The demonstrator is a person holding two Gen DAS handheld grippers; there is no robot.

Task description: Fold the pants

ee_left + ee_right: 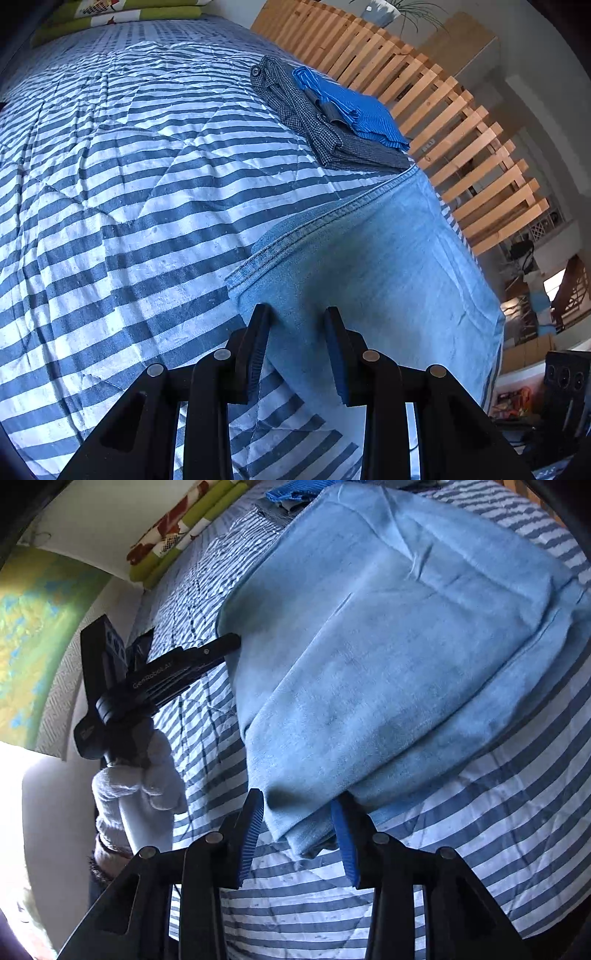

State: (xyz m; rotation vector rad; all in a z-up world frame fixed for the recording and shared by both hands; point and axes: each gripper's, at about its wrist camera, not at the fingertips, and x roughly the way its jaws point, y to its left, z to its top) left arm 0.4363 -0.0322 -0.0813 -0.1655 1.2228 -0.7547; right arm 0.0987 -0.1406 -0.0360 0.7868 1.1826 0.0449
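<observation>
Light blue jeans lie folded into a wide pad on a blue-and-white striped bedspread. My left gripper is at their near left corner, and the denim fills the gap between its pads. The right wrist view shows that left gripper from the side, its tip at the far left edge of the jeans, held by a white-gloved hand. My right gripper stands open around the near corner of the jeans, with a gap between the left pad and the cloth.
A pile of folded clothes, checked grey with a bright blue piece on top, sits beyond the jeans by the wooden slatted rail. Green patterned pillows lie at the head of the bed.
</observation>
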